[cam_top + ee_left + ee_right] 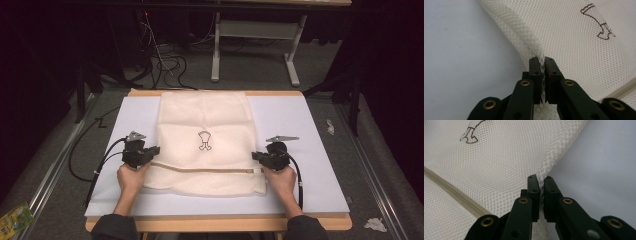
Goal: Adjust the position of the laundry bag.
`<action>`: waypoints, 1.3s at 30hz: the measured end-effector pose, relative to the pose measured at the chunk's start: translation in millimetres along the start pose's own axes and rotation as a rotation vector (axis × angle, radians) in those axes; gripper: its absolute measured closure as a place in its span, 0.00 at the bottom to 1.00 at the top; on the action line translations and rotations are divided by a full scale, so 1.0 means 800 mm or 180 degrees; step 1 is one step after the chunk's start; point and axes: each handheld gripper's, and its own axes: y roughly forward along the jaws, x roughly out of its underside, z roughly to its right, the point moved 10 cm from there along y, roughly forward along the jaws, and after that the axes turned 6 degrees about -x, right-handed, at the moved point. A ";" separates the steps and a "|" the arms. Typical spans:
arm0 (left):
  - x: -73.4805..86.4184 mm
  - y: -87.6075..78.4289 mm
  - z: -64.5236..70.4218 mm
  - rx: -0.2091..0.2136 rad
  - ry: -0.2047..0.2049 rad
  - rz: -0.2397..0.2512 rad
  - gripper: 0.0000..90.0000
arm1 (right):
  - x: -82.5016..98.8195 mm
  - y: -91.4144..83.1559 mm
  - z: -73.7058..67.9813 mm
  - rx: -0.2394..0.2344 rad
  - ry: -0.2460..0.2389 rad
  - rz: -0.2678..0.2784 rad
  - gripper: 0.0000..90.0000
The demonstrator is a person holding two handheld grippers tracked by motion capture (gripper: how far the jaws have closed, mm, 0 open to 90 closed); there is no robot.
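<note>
A cream mesh bag point(205, 120) with a small dark printed figure point(203, 140) lies flat on the white table top point(290, 120); a beige zipper band point(200, 169) crosses it near the front. My left gripper point(156, 150) is shut on the mesh bag's left edge point(534, 47), with the netting pinched between its jaws. At the opposite side my right gripper point(256, 156) is shut on the bag's right edge point(549, 162) in the same way. In the left gripper view my gripper point(542, 60) holds a raised fold; in the right gripper view my gripper point(541, 178) does too.
The table's wooden rim point(215, 222) runs along the front. Grey floor surrounds the table, with cables point(165, 62) and a white frame's legs point(255, 45) behind it. Crumpled scraps point(375, 224) lie on the floor at the right, and a yellow-green packet point(15, 217) lies at the lower left.
</note>
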 end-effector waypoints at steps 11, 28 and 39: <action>-0.001 0.011 0.017 0.0082 0.0004 0.0007 0.96 | 0.004 -0.018 0.017 0.0062 0.0022 0.0037 0.96; -0.011 0.028 0.047 0.0189 -0.0009 0.0020 0.95 | 0.009 -0.046 0.043 0.0173 0.0077 0.0127 0.96; -0.017 0.037 0.067 0.0162 0.0117 0.0013 0.95 | 0.016 -0.059 0.060 0.0265 0.0101 0.0142 0.96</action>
